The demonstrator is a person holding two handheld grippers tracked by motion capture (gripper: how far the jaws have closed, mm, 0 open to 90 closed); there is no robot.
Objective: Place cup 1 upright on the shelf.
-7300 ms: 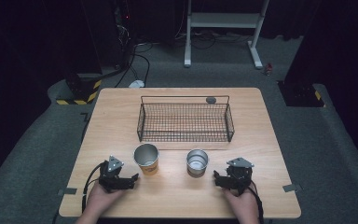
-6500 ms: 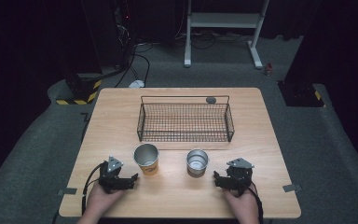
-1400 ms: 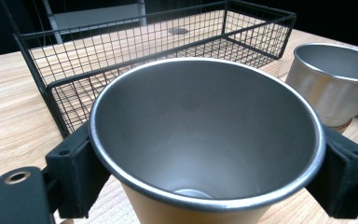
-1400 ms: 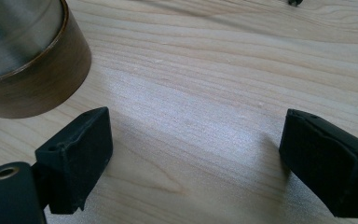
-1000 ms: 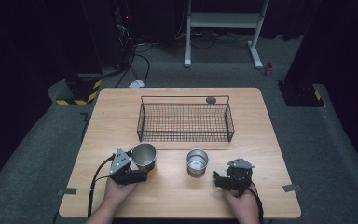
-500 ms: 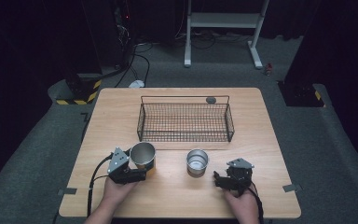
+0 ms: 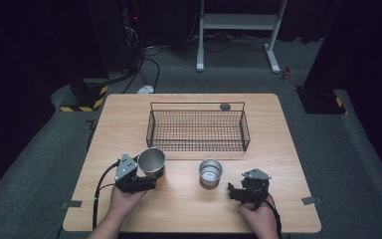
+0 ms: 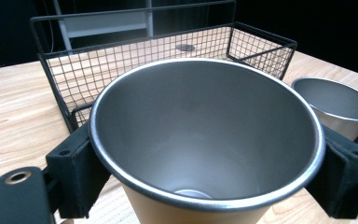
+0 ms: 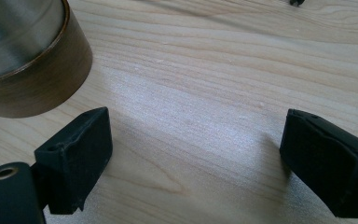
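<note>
L gripper (image 7: 146, 181) clamped on tall cup (image 7: 151, 162), 7 o'clock of basket (image 7: 197, 130). R gripper (image 7: 234, 191) wide open, empty, 4 o'clock of short cup (image 7: 210, 172).

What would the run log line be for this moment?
left gripper: shut on tall cup | right gripper: open, on table | short cup: free | basket: empty

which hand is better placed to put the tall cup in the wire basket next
Left. The left gripper already has its jaws on both sides of the tall cup, just in front of the wire basket. The right gripper is open over bare table.
</note>
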